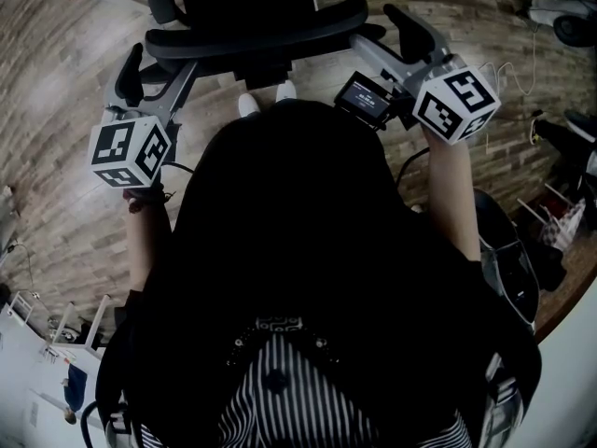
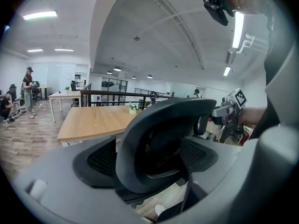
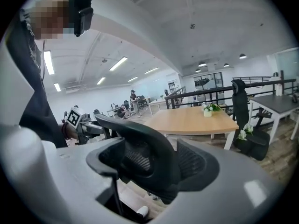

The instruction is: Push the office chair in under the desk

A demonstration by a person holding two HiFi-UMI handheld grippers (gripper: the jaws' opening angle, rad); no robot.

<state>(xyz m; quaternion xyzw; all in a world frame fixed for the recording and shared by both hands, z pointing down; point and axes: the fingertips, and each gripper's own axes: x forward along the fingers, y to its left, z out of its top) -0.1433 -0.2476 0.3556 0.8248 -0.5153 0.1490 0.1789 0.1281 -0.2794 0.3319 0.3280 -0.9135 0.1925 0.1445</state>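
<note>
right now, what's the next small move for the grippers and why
Probably close both on the top of the chair: the left gripper and right gripper stand open with that top edge between their jaws, and the desk lies beyond it, so a firm hold should come before pushing.

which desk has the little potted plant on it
The light wooden desk straight behind the office chair; the potted plant stands near its far edge.

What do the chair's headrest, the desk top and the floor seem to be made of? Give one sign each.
Headrest: matte dark plastic frame, apparently mesh-filled; weave visible.
Desk top: pale wood or laminate; smooth tan surface.
Floor: wood-look planks; seams visible.
</note>
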